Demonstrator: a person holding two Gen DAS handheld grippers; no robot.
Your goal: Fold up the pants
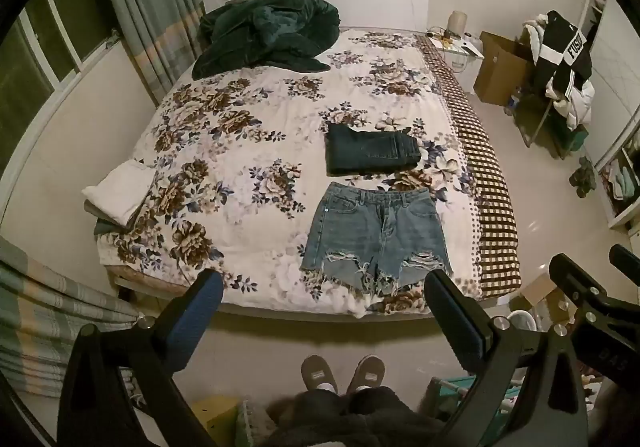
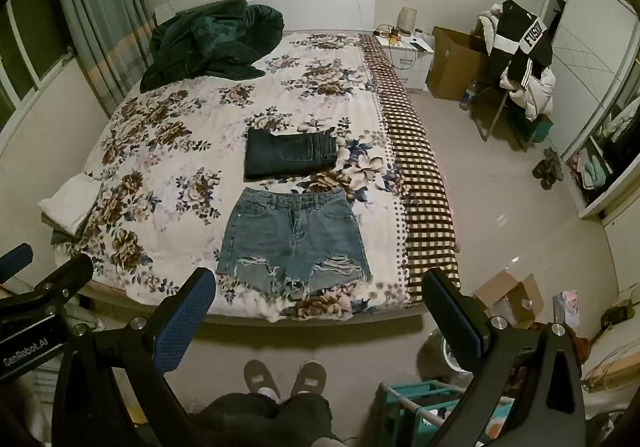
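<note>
Light blue ripped denim shorts (image 1: 376,237) lie flat and spread out near the foot edge of the bed, waistband away from me; they also show in the right wrist view (image 2: 294,241). Just beyond them lies a folded dark denim garment (image 1: 370,153), also in the right wrist view (image 2: 290,155). My left gripper (image 1: 324,299) is open and empty, held high above the floor short of the bed's foot edge. My right gripper (image 2: 320,299) is open and empty at about the same height. The right gripper's body shows in the left wrist view (image 1: 592,303).
The bed has a floral cover (image 1: 248,135) with a checked strip (image 1: 480,151) along its right side. A dark green blanket (image 1: 264,35) is heaped near the headboard. White folded cloth (image 1: 120,191) sits at the left edge. Slippered feet (image 1: 342,373) stand on the floor. A cardboard box (image 2: 512,295) and a chair with clothes (image 2: 520,59) stand right.
</note>
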